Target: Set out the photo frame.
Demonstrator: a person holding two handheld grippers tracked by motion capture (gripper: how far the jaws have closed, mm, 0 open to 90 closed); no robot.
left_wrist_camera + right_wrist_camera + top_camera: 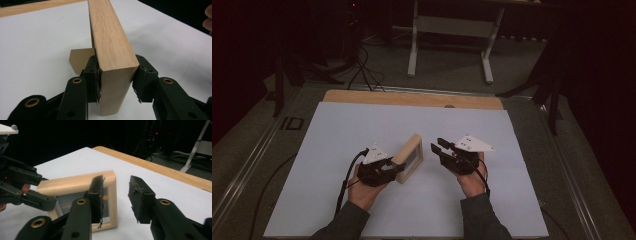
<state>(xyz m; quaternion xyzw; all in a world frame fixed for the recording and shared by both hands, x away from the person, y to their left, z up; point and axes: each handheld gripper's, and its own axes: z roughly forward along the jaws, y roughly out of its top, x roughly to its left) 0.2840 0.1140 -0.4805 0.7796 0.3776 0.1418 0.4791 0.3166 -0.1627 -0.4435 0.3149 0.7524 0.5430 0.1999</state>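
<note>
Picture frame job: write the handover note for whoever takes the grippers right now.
Left gripper: shut on the near edge of the wooden picture frame, holding it upright on the white table.
Right gripper: open, nothing between its jaws, apart from the frame to its right.
Done: frame stands up, its back stand out on the table.
Left: check that it stands alone, then release the left gripper.

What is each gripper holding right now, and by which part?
The left gripper clamps the wooden picture frame across the thickness of one corner, holding it upright. The right gripper holds nothing; its jaws stand apart beside the frame.
</note>
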